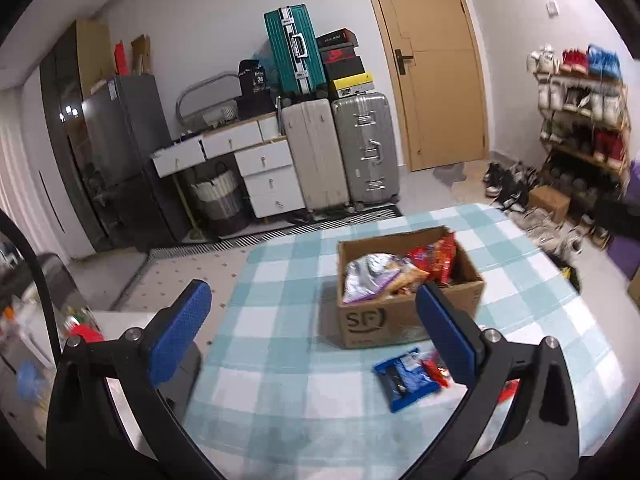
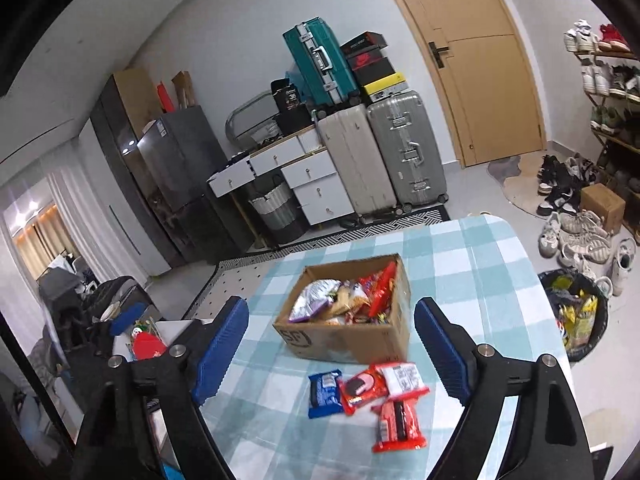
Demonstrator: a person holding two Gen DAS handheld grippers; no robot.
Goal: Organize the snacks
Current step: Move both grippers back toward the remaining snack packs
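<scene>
Cardboard box (image 2: 348, 332) marked "SF", full of snack packets, sits mid-table.
Both the left gripper (image 1: 316, 330) and right gripper (image 2: 330, 346) hover released above the checked tablecloth (image 2: 480, 280); blue (image 2: 325, 394) and red cookie packs (image 2: 384, 396) lie just beside the box's near side.

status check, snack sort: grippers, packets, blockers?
Left gripper open, empty. Right gripper open, empty. Blue packet and three red packets loose on the tablecloth, in front of the snack-filled box. No blockers seen.
</scene>
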